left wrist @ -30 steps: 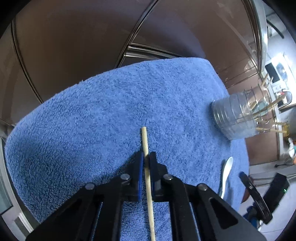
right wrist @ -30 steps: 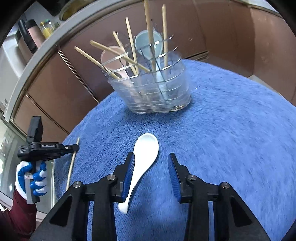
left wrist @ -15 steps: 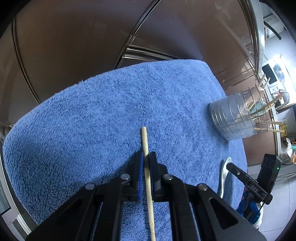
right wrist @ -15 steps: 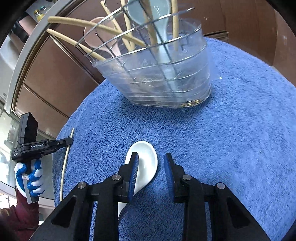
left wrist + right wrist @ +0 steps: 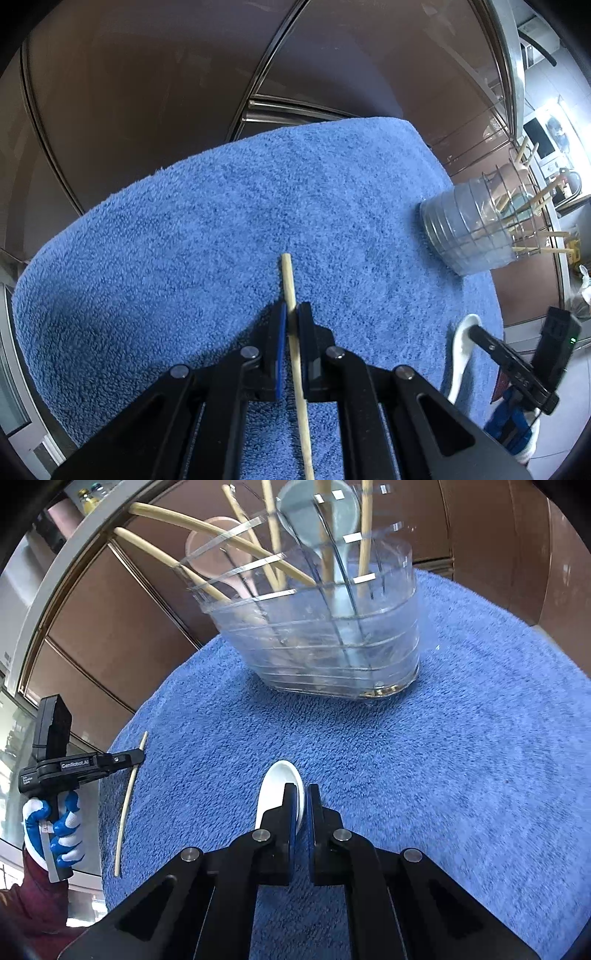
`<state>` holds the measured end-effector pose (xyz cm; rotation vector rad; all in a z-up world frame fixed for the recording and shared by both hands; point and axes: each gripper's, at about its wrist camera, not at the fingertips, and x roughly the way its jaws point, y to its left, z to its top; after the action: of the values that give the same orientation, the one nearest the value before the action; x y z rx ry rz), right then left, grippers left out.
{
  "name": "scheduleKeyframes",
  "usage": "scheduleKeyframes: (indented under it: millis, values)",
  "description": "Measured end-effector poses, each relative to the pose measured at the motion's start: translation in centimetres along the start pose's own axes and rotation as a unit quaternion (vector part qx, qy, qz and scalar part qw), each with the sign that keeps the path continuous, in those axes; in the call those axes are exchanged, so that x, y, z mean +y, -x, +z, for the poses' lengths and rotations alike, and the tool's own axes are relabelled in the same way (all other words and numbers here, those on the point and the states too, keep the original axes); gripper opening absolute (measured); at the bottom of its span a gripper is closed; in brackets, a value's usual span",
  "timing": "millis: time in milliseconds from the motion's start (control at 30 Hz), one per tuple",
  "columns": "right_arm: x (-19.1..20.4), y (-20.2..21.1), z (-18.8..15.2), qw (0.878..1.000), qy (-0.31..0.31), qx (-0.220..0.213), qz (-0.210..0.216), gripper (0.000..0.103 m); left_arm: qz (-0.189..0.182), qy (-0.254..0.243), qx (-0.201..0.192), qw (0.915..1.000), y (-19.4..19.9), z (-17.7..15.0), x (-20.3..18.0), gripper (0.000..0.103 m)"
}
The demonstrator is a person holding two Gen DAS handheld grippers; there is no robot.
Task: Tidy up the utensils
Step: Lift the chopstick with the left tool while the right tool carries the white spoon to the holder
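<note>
My left gripper (image 5: pixel 291 314) is shut on a wooden chopstick (image 5: pixel 289 284) that lies lengthwise on the blue towel (image 5: pixel 207 229). From the right wrist view the same gripper (image 5: pixel 135 757) grips the chopstick (image 5: pixel 127 805) near its far end. My right gripper (image 5: pixel 301 794) is shut on the rim of a white ceramic spoon (image 5: pixel 275 784) on the towel; it also shows in the left wrist view (image 5: pixel 461 354). A clear utensil holder (image 5: pixel 321 646) with several chopsticks and spoons stands just beyond it.
The towel (image 5: pixel 461 757) covers a small round table. Brown cabinet doors (image 5: pixel 166 85) stand close behind it. A pink spoon (image 5: pixel 218 561) and a pale blue spoon (image 5: pixel 314 513) stand in the holder (image 5: pixel 465 229).
My right gripper has moved forward toward the holder and closed from open onto the white spoon. My left gripper stays shut on the chopstick, almost still.
</note>
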<state>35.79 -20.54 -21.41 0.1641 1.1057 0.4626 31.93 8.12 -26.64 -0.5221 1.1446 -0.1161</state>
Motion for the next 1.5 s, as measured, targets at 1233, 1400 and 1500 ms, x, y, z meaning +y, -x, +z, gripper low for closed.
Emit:
scheduleKeyframes:
  millis: [1233, 1400, 1500]
  values:
    - [9.8, 19.7, -9.8, 0.973, 0.031, -0.208, -0.096, 0.005, -0.09, -0.102, -0.173, 0.9755, 15.3, -6.9, -4.2, 0.005]
    - [10.4, 21.0, -10.8, 0.969, 0.031, -0.223, -0.099, 0.005, -0.095, -0.108, -0.184, 0.9724, 16.9, -7.9, -4.5, 0.005]
    - [10.8, 21.6, -11.2, 0.967, 0.033, -0.232, -0.099, 0.005, -0.096, -0.111, -0.189, 0.9709, 17.6, -8.2, -4.8, 0.005]
